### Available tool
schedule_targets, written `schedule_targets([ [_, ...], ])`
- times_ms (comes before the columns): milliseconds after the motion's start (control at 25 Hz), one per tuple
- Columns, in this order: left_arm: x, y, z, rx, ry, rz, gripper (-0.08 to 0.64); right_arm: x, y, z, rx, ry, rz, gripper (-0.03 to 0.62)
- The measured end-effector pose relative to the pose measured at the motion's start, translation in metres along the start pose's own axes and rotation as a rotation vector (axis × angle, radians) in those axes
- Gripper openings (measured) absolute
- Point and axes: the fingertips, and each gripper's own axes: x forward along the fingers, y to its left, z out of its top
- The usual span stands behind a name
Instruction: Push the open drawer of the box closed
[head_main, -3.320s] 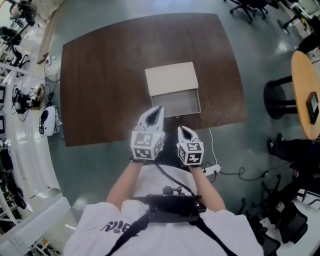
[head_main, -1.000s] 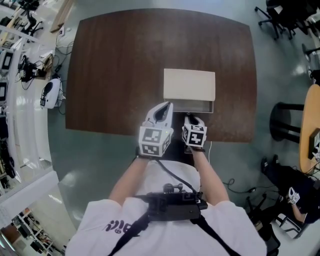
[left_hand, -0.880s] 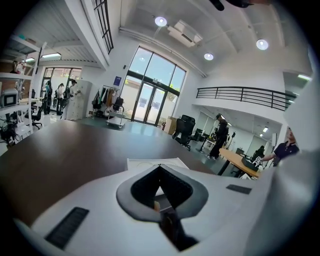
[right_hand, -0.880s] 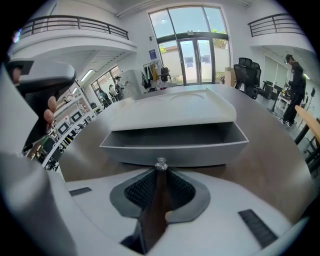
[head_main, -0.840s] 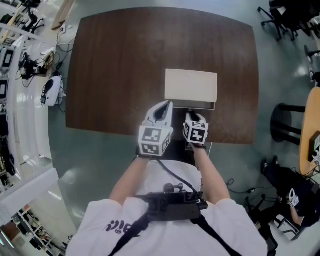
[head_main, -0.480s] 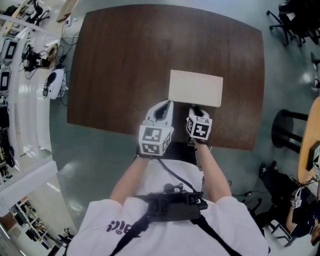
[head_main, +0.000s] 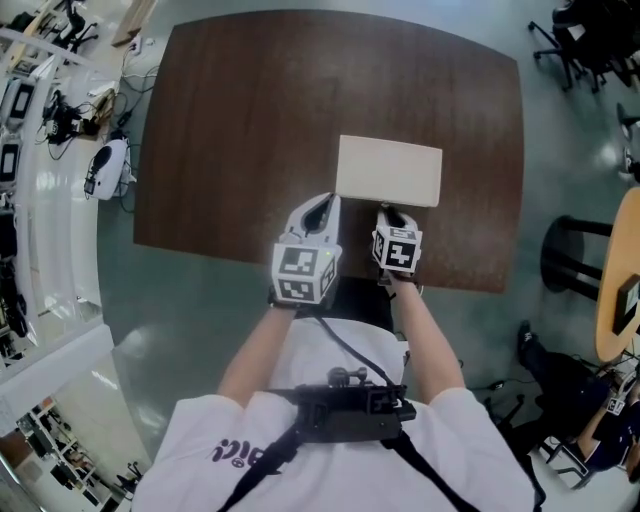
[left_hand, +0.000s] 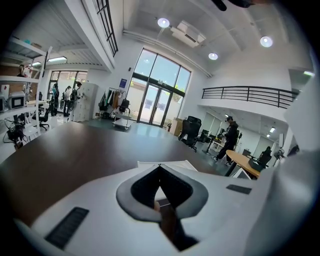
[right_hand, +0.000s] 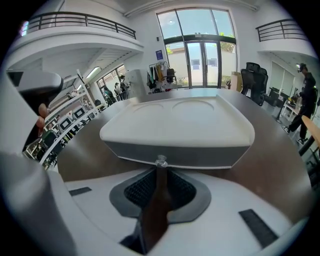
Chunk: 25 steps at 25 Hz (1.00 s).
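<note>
A flat beige box (head_main: 389, 171) lies on the dark brown table (head_main: 250, 120), its drawer front (right_hand: 175, 154) flush with the body and a small clear knob (right_hand: 161, 161) at its middle. My right gripper (head_main: 392, 213) is shut, its tips right at that knob (right_hand: 161, 165) on the box's near side. My left gripper (head_main: 318, 208) is shut with nothing in it and hovers over the table just left of the box's near corner; the box top (left_hand: 172, 164) peeks beyond its tips (left_hand: 159, 166).
The table's near edge (head_main: 300, 268) runs just under both grippers. A black stool (head_main: 575, 253) and a round wooden table (head_main: 617, 290) stand at the right, office chairs (head_main: 590, 40) at the far right, and shelving with cables (head_main: 40, 110) on the left.
The drawer went from pulled out to flush with the box as my right gripper moved forward against its front. The left gripper stayed beside it.
</note>
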Motion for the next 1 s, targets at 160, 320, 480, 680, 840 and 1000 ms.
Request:
schedule_targets([
  [160, -0.017, 0.001, 0.003, 0.009, -0.025, -0.005, 0.012, -0.019, -0.004, -0.016, 0.016, -0.007, -0.004, 0.067],
  [320, -0.039, 0.006, 0.006, 0.014, -0.045, -0.007, 0.012, -0.061, 0.005, -0.012, 0.097, -0.131, 0.029, 0.067],
  [480, -0.061, -0.005, 0.006, 0.039, -0.071, -0.035, 0.012, -0.117, 0.025, 0.01, 0.117, -0.306, 0.049, 0.005],
  [680, -0.095, -0.026, 0.018, 0.08, -0.123, -0.092, 0.012, -0.192, 0.062, 0.046, 0.046, -0.523, 0.051, 0.005],
  [840, -0.128, -0.043, 0.043, 0.113, -0.21, -0.129, 0.012, -0.258, 0.091, 0.079, -0.054, -0.705, 0.019, 0.005],
  [1000, -0.162, -0.058, 0.065, 0.163, -0.301, -0.148, 0.012, -0.311, 0.118, 0.096, -0.109, -0.846, 0.012, 0.005],
])
